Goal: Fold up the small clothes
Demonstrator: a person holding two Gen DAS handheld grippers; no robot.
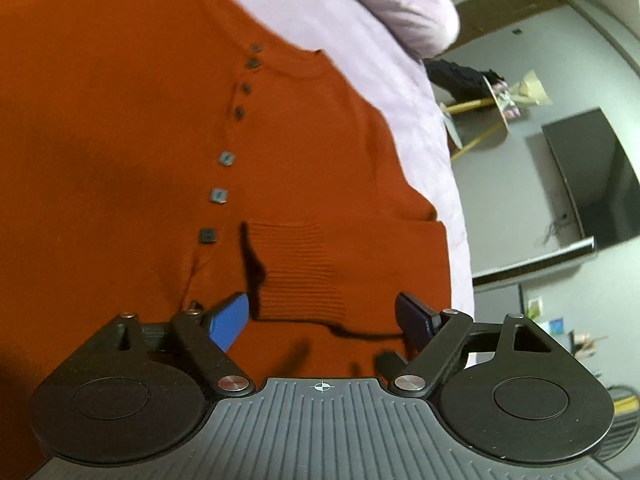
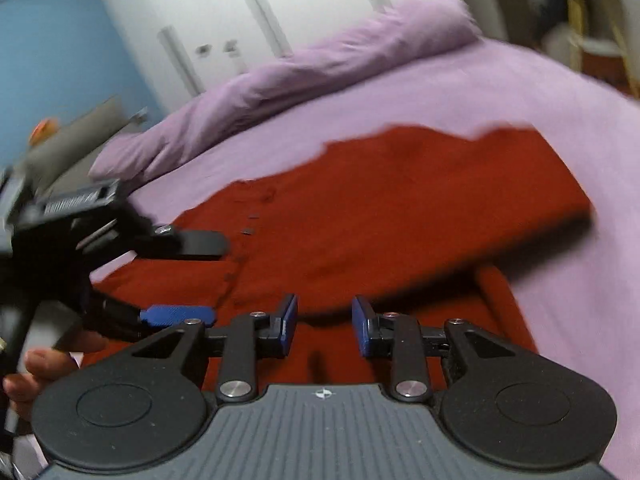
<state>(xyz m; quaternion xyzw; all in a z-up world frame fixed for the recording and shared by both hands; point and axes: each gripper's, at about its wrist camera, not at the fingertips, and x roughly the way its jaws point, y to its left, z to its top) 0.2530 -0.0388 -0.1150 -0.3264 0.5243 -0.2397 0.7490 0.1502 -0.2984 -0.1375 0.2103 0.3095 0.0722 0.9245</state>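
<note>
Below both grippers, a rust-orange cardigan (image 1: 140, 128) is spread flat on a lilac bed sheet (image 1: 392, 92). Ahead of the left gripper (image 1: 322, 318), a ribbed cuff (image 1: 300, 272) is seen lying on the cardigan's body, between the widely parted blue pads, which are not pressed on it. A row of dark square buttons (image 1: 226, 158) is found further ahead, to the left of the cuff. The right gripper (image 2: 324, 330) is held narrowly parted over the cloth, with nothing gripped. To its left, the left gripper (image 2: 180, 280) is seen, with a hand (image 2: 36, 372) behind it. A rumpled lilac duvet (image 2: 320, 60) is heaped beyond the cardigan.
</note>
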